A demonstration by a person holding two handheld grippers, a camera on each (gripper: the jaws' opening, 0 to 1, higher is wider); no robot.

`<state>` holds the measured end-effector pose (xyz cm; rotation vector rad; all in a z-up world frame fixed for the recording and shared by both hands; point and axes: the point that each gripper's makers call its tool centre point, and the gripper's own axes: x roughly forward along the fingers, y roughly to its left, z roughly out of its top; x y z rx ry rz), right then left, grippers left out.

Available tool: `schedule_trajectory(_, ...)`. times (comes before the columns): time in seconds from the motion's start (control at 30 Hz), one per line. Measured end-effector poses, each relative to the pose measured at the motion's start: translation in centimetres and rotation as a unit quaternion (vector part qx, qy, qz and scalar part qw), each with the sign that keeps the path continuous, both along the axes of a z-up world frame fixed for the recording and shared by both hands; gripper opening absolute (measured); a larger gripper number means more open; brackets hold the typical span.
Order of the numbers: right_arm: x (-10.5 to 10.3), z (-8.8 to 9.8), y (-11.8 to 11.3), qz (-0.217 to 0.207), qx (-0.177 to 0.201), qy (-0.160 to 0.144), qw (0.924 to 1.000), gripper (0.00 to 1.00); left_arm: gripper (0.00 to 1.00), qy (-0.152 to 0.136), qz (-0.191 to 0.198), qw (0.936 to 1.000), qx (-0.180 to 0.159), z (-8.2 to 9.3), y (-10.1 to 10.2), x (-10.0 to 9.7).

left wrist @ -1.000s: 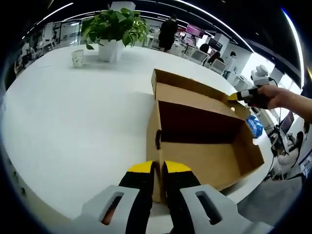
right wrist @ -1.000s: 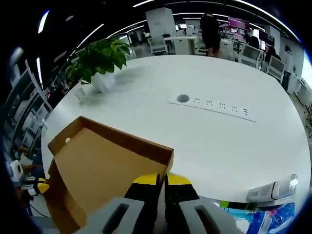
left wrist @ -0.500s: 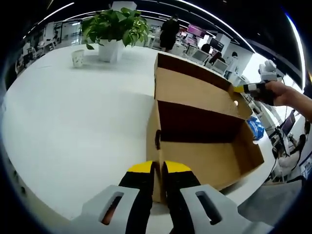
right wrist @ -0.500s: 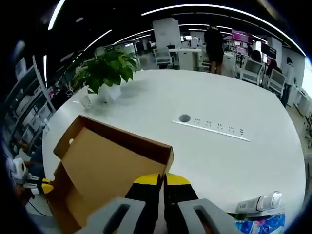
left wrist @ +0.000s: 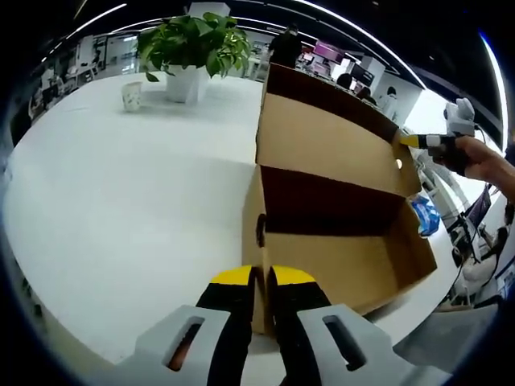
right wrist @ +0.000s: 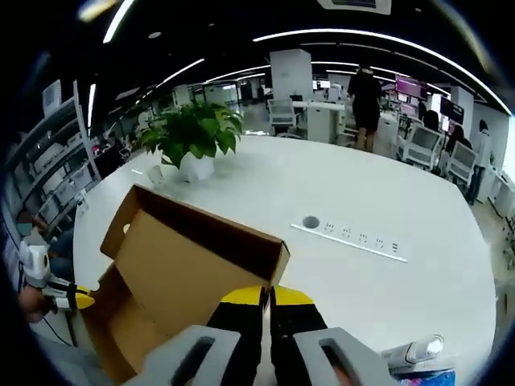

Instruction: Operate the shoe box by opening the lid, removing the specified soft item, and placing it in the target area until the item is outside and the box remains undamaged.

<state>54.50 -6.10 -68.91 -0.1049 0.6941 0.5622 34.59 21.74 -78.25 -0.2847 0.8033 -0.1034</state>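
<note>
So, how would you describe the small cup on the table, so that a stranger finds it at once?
Start at the big white table and find the green potted plant at its far side, beyond the open cardboard box. The cup stands apart, just beside the plant's white pot. It is the only small pale cup there, much lower than the pot.

Brown shoe box, white table, green plant, yellow-tipped black gripper.

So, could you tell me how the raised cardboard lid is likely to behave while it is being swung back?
The lid is thin cardboard, so it probably flexes and feels light. The right gripper pinches only one edge, so it may twist. The left gripper clamps the box wall, which likely stops sliding.
</note>
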Motion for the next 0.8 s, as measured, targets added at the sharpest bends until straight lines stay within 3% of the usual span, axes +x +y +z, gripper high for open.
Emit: schedule_trajectory(0.8,-2.9,3.5,-0.4,0.023,0.013,-0.068,0.9974,0.0,0.05,0.0,0.036,0.9992,-0.015,0.9,-0.2,0.8)
